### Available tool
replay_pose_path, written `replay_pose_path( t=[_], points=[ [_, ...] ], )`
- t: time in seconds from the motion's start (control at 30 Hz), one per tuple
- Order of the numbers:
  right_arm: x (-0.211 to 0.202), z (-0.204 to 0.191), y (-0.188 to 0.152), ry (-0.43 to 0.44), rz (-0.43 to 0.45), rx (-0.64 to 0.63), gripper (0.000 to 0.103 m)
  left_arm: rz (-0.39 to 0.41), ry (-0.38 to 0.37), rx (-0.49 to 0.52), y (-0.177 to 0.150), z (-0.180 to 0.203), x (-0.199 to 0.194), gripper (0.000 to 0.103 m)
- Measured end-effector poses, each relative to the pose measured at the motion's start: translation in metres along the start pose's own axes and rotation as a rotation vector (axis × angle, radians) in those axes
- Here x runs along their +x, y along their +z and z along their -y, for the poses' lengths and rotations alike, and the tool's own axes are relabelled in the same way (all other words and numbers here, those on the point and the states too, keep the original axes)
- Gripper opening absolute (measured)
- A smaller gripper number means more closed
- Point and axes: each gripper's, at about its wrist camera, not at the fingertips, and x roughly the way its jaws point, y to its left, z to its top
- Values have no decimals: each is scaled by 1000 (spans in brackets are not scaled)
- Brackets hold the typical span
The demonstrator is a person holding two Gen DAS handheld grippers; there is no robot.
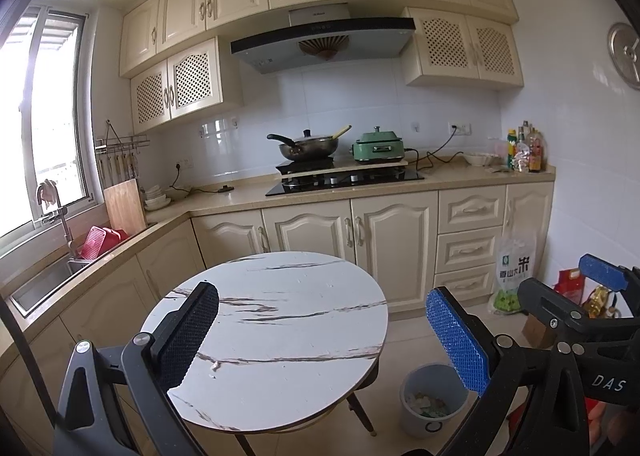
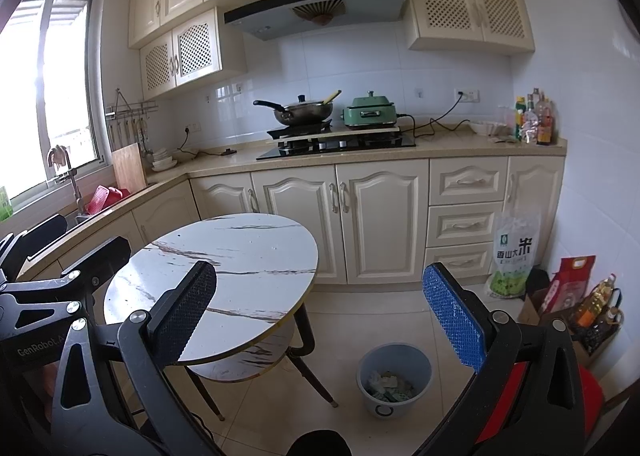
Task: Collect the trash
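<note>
Both the left claw (image 1: 320,336) and right claw (image 2: 320,320) are held spread wide, grasping nothing; the trash-filled bin (image 2: 394,378) is seen on the floor below the right claw, beside the desk (image 2: 240,256).

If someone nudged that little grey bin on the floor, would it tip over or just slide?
Probably slide: the grey bin looks like thin plastic on smooth floor tiles. It seems light, holding only some crumpled scraps. A high push might tip it.
</note>
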Motion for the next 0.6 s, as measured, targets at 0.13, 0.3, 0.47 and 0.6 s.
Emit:
replay_pose_path(
  t=[0.13,0.3,0.47,0.6],
  points=[
    [0,0,0,1,2,1,103,1,-1,0,0,0,0,102],
    [0,0,1,-1,1,1,103,1,0,0,0,1,0,102],
    [0,1,1,0,1,1,103,1,-1,-1,-2,1,0,102],
    [0,1,1,0,2,1,103,2,-1,-1,-2,0,1,102]
  ],
)
